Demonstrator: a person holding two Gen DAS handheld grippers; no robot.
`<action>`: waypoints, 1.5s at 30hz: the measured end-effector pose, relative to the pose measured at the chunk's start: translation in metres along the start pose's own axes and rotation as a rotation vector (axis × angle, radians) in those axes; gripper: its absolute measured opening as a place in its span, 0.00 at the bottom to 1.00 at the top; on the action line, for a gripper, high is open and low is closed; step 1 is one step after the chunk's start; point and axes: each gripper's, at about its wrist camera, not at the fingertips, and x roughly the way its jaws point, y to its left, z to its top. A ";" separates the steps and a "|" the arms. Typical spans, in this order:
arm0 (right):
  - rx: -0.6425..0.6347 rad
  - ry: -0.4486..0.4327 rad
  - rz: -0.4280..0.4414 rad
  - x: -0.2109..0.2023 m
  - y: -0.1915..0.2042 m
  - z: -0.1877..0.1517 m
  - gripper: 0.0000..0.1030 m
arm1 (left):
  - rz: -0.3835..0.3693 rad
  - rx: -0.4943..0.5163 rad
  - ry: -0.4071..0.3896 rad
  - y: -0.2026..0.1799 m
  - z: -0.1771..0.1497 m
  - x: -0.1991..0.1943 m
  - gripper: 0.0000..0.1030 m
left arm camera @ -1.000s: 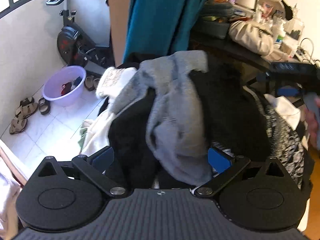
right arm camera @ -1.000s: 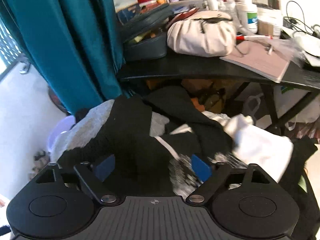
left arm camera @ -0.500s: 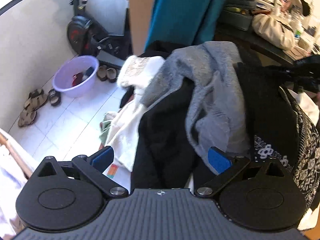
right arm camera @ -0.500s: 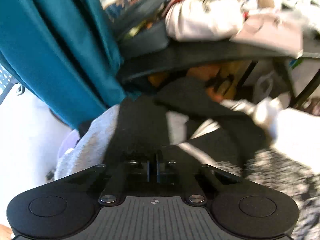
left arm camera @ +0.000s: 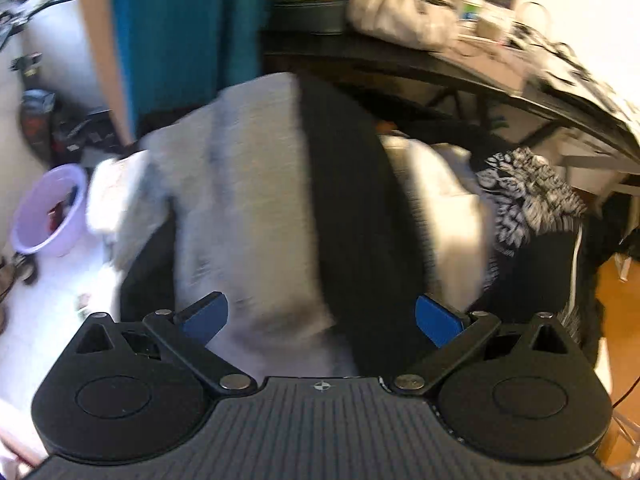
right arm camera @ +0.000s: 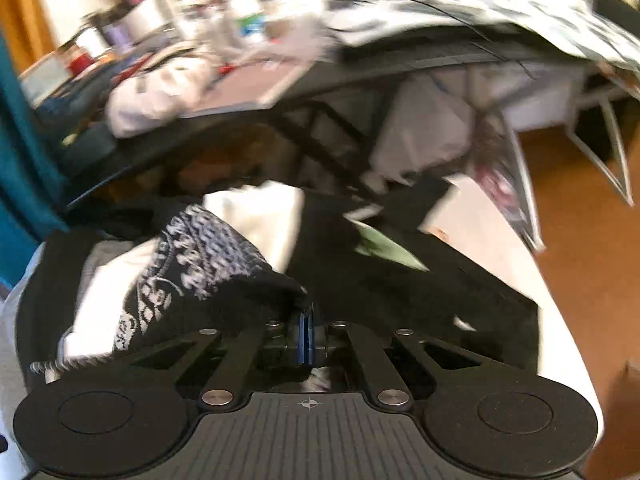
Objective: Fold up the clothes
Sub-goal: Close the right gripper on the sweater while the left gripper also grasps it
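Left wrist: lilac basin (left arm camera: 48, 216) holds dark and red items, blurred.

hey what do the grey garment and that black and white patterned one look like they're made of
Grey garment: looks like soft, matte fleece or brushed knit; the surface seems fuzzy, though motion blur leaves it open.
Black-and-white patterned garment, pinched in the right tongs: probably knitted fabric; its motif reads stitch-like and a ribbed edge shows.

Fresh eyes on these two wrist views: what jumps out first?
The heaped clothes pile: a grey garment drapes its middle, between the open left gripper fingers. The right gripper is shut on the black-and-white patterned garment at the pile's near edge. Behind stands a cluttered black desk, with a teal curtain to its left.
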 end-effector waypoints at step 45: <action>0.203 0.147 0.322 0.058 -0.015 0.065 0.69 | -0.087 0.406 -0.148 -0.109 -0.035 -0.028 0.16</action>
